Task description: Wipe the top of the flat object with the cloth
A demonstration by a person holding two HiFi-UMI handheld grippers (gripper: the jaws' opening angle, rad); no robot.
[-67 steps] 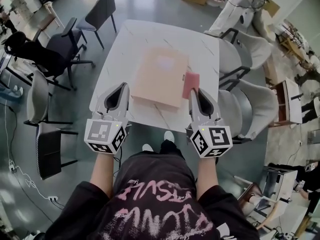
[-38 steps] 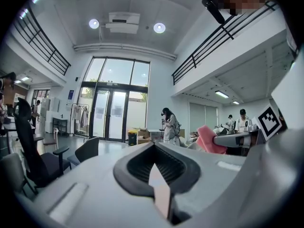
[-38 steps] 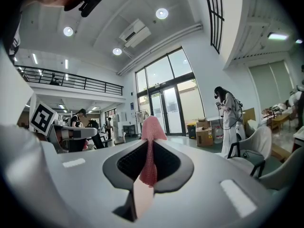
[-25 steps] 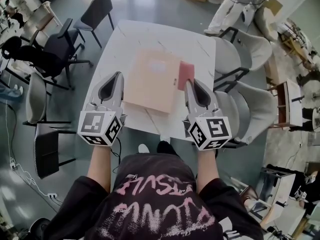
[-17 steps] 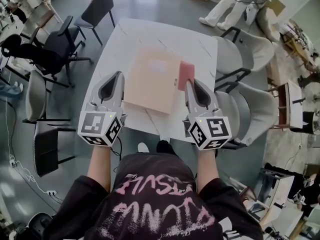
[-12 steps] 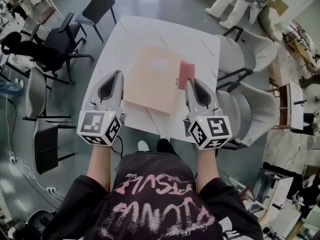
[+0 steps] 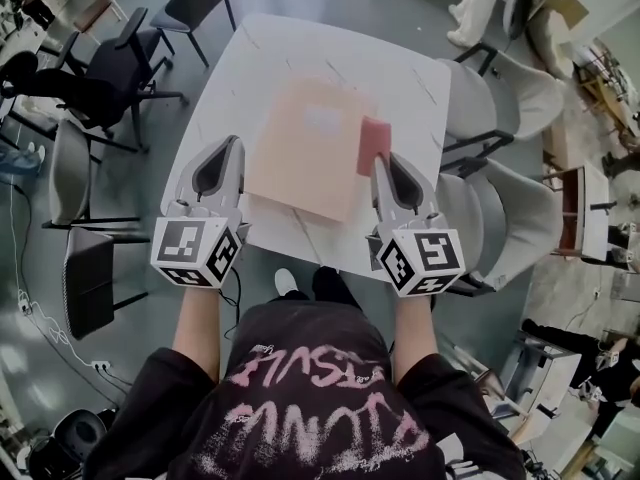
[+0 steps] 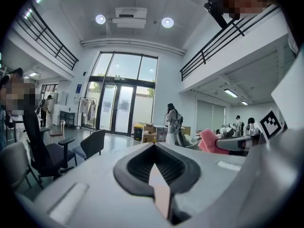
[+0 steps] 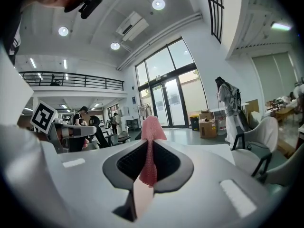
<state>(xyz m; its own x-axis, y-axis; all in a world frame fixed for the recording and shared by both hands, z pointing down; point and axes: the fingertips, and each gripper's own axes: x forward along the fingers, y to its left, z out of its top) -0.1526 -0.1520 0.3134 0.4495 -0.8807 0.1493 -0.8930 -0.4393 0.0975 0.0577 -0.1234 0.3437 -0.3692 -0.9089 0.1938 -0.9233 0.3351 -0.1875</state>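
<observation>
- R gripper [image 7: 381, 165]: jaws pinched on pink cloth [image 7: 374, 144], at right edge of flat board [image 7: 305, 148].
- Board: lies left of jaws, long axis running away from person.
- L gripper [image 7: 227, 152]: jaws together, empty, off board's left side.

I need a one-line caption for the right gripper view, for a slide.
Right gripper shut on a pink mesh cloth, with tall glass doors in the background.

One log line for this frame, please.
left gripper: shut, empty | right gripper: shut on pink cloth | cloth: at right edge of flat board | board: on table
</observation>
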